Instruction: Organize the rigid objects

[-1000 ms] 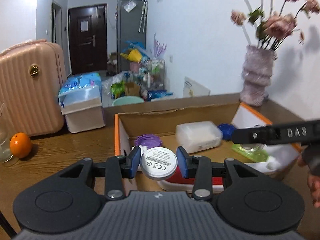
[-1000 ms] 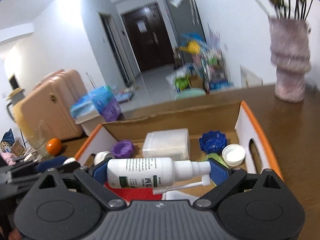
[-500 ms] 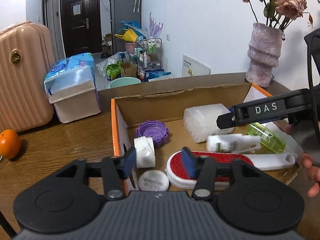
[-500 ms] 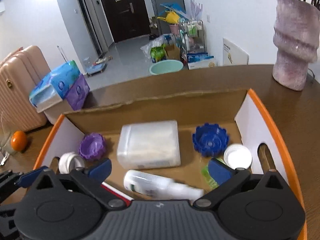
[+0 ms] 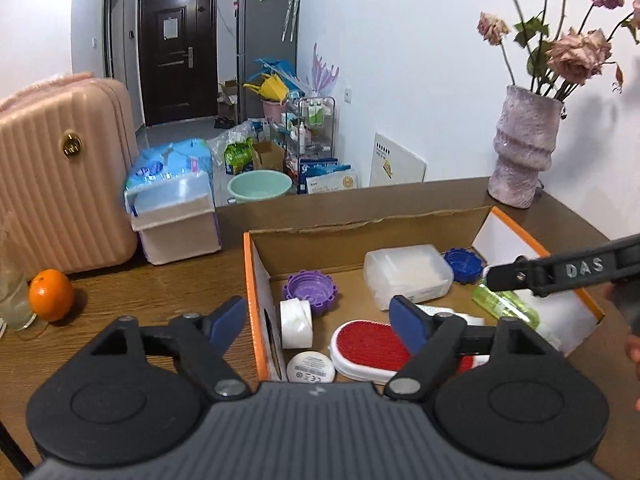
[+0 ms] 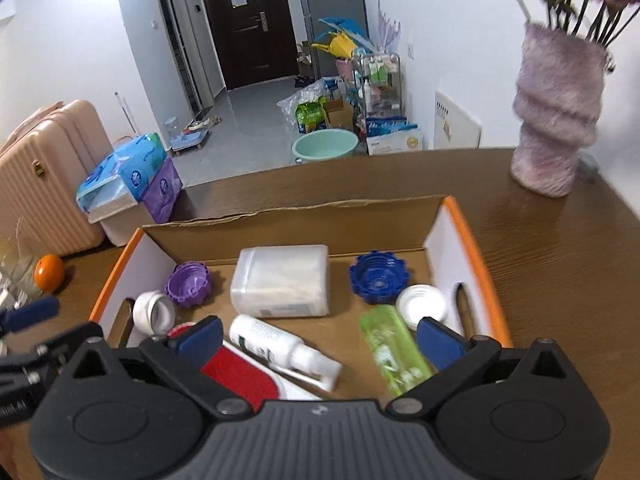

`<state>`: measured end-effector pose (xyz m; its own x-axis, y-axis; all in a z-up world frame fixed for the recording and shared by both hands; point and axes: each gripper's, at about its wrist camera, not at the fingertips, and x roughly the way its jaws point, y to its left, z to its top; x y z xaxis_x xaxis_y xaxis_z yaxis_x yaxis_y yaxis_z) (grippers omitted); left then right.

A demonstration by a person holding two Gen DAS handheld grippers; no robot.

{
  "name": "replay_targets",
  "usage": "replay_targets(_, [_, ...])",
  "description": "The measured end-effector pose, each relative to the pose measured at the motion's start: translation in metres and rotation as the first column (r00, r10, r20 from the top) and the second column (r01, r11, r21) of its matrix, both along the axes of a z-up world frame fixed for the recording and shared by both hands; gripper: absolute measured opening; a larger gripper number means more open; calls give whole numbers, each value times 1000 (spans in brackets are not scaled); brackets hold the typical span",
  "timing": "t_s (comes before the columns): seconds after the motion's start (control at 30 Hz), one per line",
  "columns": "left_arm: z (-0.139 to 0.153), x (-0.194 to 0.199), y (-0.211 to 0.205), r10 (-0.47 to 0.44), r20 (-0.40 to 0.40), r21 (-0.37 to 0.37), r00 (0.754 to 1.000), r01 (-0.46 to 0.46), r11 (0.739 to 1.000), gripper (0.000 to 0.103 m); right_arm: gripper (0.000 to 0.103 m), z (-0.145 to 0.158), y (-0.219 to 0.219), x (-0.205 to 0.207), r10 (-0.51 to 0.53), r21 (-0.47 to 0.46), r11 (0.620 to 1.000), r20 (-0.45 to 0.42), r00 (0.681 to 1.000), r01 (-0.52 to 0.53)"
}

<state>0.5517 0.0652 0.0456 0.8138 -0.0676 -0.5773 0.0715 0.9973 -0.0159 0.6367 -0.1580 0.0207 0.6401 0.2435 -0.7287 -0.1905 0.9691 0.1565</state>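
Brown wood-grain tabletop [image 6: 560, 264] below me.
On it: open orange-rimmed cardboard box [image 6: 466, 224], ribbed mauve flower vase [image 6: 556, 120] far right, round orange fruit [image 5: 51, 295] beside clear glass [image 5: 12, 292] left.

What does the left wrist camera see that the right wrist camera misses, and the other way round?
Only the left wrist view shows the round white tin with a barcode label. Only the right wrist view shows the white ribbed cap. Both show the orange-edged cardboard box, purple ridged cap, frosted plastic tub and red-faced lint brush.

Bright indoor light, fisheye-bent edges, slight motion blur throughout.
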Motion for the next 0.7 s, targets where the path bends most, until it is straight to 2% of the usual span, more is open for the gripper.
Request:
replay_targets(0.33, [61,-69,-18,22,111,13,994,-24,1000,103,103,47,-40,-72,20,-24,1000,98,995,-18])
replay_targets(0.5, [74,-108,-30,28,190,20,981,-32,999,103,103,59,-50,-110,29,-31,999,178,984,-24])
replay_targets(0.57, [76,-126,-37,18,243,52,970,-32,998,103,103,60,-56,-126,24,0,1000,246,969,-25])
replay_targets(0.7, [72,-155,-50,14,338,87,941,-46,995,103,103,52,-59,-156,30,-35,999,383,923,-18])
